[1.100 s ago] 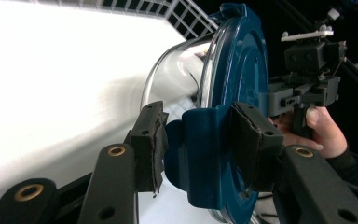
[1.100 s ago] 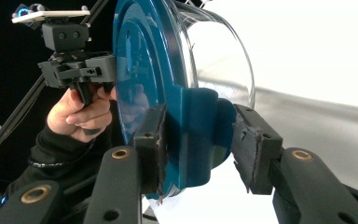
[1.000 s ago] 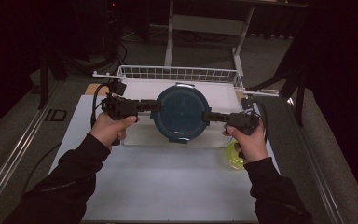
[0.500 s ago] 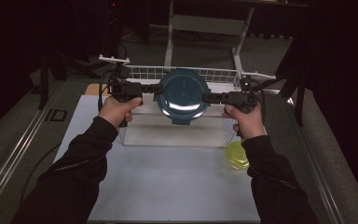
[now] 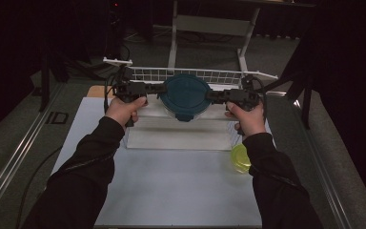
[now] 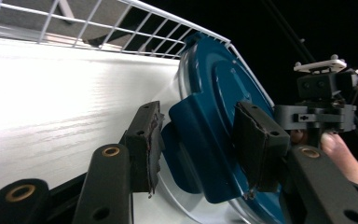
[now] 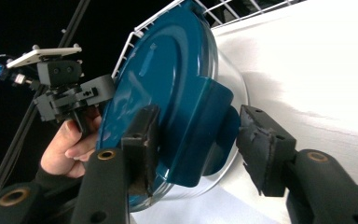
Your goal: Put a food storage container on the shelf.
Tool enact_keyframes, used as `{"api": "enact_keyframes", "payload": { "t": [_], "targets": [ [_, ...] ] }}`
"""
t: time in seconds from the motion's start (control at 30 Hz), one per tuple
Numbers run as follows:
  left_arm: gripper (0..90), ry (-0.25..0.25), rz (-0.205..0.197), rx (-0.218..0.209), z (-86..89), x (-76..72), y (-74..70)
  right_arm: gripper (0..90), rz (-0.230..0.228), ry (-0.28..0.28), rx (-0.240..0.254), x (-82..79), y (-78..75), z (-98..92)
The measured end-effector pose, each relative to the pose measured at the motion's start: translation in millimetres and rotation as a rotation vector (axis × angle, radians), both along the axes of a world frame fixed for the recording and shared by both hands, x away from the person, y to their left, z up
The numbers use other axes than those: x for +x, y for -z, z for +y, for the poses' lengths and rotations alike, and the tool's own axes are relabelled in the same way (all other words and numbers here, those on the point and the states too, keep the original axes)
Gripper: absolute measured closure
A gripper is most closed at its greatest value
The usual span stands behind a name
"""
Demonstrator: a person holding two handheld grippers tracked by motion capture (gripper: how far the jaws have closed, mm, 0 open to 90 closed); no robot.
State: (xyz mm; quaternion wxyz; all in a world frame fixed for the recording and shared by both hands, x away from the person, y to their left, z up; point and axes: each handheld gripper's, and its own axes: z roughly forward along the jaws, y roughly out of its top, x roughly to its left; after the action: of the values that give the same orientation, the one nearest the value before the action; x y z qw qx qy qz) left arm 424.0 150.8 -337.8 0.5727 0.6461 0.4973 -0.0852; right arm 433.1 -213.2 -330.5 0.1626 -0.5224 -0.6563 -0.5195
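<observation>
In the high view, the left gripper (image 5: 153, 88) sits just left of centre in the upper half of the frame, held level in the person's left hand (image 5: 123, 109) and pointing right toward a round glass container with a teal lid (image 5: 185, 95). In the left gripper view its jaws stand on either side of the lid's side clip (image 6: 200, 140); the right pad lies against the lid's top, while a narrow gap shows between the left pad and the clip, so the pads bracket the clip rather than clamp it. These jaws have just been opening a little, with the clip between them.

The container lies at the upper centre of the high view, over the pale tray (image 5: 181, 138) and just in front of the white wire basket (image 5: 209, 75), whose rim runs across behind it.

To the right, the right gripper (image 5: 214, 96) points left at the container's opposite side, held in the right hand (image 5: 246, 119). In the right gripper view its jaws straddle the other side clip (image 7: 205, 135); the left pad is close against the lid's edge and the right pad stands clear of the clip. These jaws have just been opening, the clip between them.

At the lower right of the high view a small yellow-green bowl (image 5: 240, 158) rests on the white table (image 5: 171, 191), beside the right sleeve.
</observation>
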Motion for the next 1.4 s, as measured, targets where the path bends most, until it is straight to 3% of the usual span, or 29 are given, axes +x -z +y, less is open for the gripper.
{"api": "enact_keyframes", "payload": {
  "t": [0.2,0.37,0.53,0.6,0.63,0.7,0.8,0.83,0.9,0.93,1.0,1.07,1.1,1.13,1.2,1.23,1.4],
  "targets": [
    [50.1,0.003,-0.04,0.043,-0.4,-5.5,-4.4,46.7,-0.028,-0.001,-0.04,-1.4,-4.3,0.6],
    [48.9,0.013,-0.12,0.071,1.3,-23.2,-15.1,44.6,-0.079,0.006,-0.084,-9.0,-11.4,-3.0],
    [43.1,0.025,-0.242,0.137,2.4,-50.0,-18.7,46.2,-0.182,0.027,-0.141,-30.6,-23.7,-8.3],
    [42.8,0.025,-0.242,0.137,2.4,-50.0,-18.7,46.2,-0.198,0.029,-0.137,-34.6,-25.1,-8.9],
    [38.8,0.037,-0.304,0.127,7.6,-67.7,-14.7,50.6,-0.227,0.015,-0.142,-47.5,-28.0,-7.8],
    [36.7,0.062,-0.357,0.106,11.5,-77.8,-9.8,53.3,-0.238,-0.007,-0.134,-57.6,-27.9,-4.8],
    [28.7,0.081,-0.384,0.104,13.0,-82.4,-7.1,56.8,-0.248,-0.019,-0.127,-62.9,-27.2,-3.1],
    [25.7,0.066,-0.434,0.115,14.6,-93.5,-0.5,62.4,-0.264,-0.065,-0.12,-77.4,-23.1,6.4],
    [18.6,0.06,-0.461,0.128,14.6,-102.2,7.1,64.2,-0.267,-0.092,-0.115,-83.8,-19.7,12.3],
    [14.3,0.06,-0.461,0.128,14.6,-102.2,7.1,67.6,-0.269,-0.112,-0.111,-88.5,-16.4,17.6],
    [10.4,0.045,-0.494,0.167,13.2,-115.3,18.3,73.7,-0.264,-0.14,-0.108,-94.7,-10.1,26.4],
    [2.9,0.044,-0.5,0.168,12.7,-118.4,21.2,77.5,-0.259,-0.156,-0.107,-97.2,-6.4,31.0],
    [1.4,0.036,-0.506,0.167,12.6,-124.2,26.8,87.2,-0.252,-0.174,-0.113,-100.4,1.3,41.1],
    [1.4,0.029,-0.51,0.167,12.6,-127.3,29.5,89.4,-0.248,-0.175,-0.108,-100.7,3.8,44.0],
    [1.0,0.016,-0.519,0.163,12.3,-131.3,33.2,89.4,-0.248,-0.175,-0.108,-100.7,3.8,44.0],
    [0.8,-0.035,-0.536,0.186,10.0,-142.3,44.0,89.7,-0.247,-0.163,-0.102,-99.0,10.4,55.2],
    [0.8,-0.054,-0.547,0.212,7.6,-151.5,53.6,89.9,-0.24,-0.131,-0.1,-91.3,14.0,59.2]
  ]
}}
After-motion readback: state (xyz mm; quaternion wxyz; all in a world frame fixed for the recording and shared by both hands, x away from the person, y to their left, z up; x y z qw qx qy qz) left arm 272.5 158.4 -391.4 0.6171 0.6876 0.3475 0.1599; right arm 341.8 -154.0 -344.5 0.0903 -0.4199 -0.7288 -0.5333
